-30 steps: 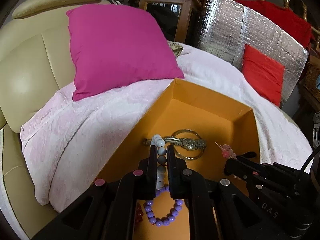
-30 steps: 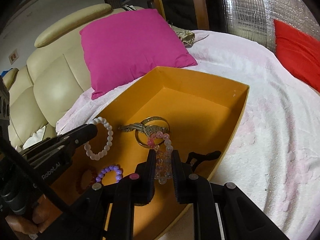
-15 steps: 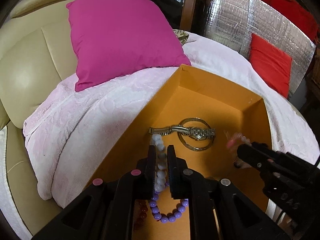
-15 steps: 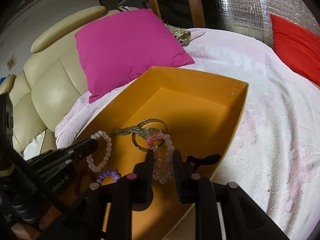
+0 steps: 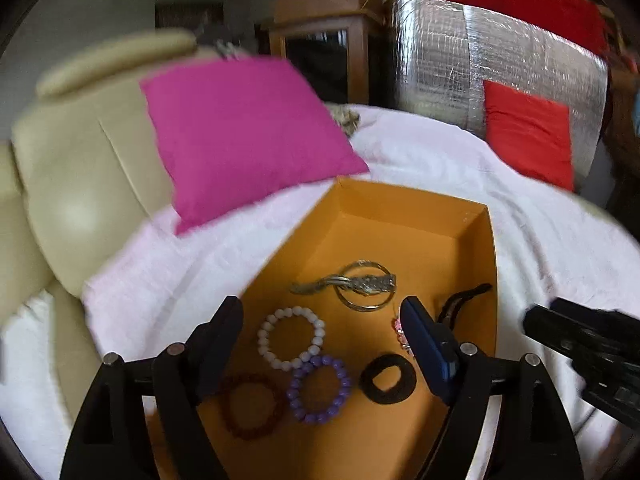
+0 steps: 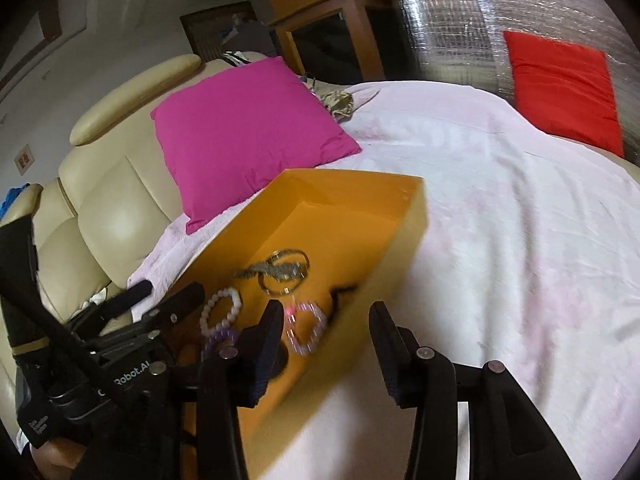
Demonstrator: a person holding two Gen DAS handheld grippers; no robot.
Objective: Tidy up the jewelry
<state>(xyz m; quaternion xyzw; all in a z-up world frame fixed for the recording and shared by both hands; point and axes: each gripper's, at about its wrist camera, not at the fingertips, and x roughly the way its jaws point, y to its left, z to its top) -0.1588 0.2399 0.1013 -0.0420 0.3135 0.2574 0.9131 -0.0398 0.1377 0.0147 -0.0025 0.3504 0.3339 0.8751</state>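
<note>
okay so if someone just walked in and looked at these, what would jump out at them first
The orange box on the pale pink blanket, with bracelets, a watch and a bangle lying loose in it. Behind it, a magenta pillow leans on the cream sofa. Both grippers, left and right, stand open and empty, jaws just opened.

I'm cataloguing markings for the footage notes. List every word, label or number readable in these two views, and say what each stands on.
"Robot.AI": white lettering on the black body of the left gripper, seen in the right wrist view; any letters before it are hidden.
Small white print on the black strap at the lower left: too small to read.
Orange cardboard box and beaded bracelets: no text visible.
</note>
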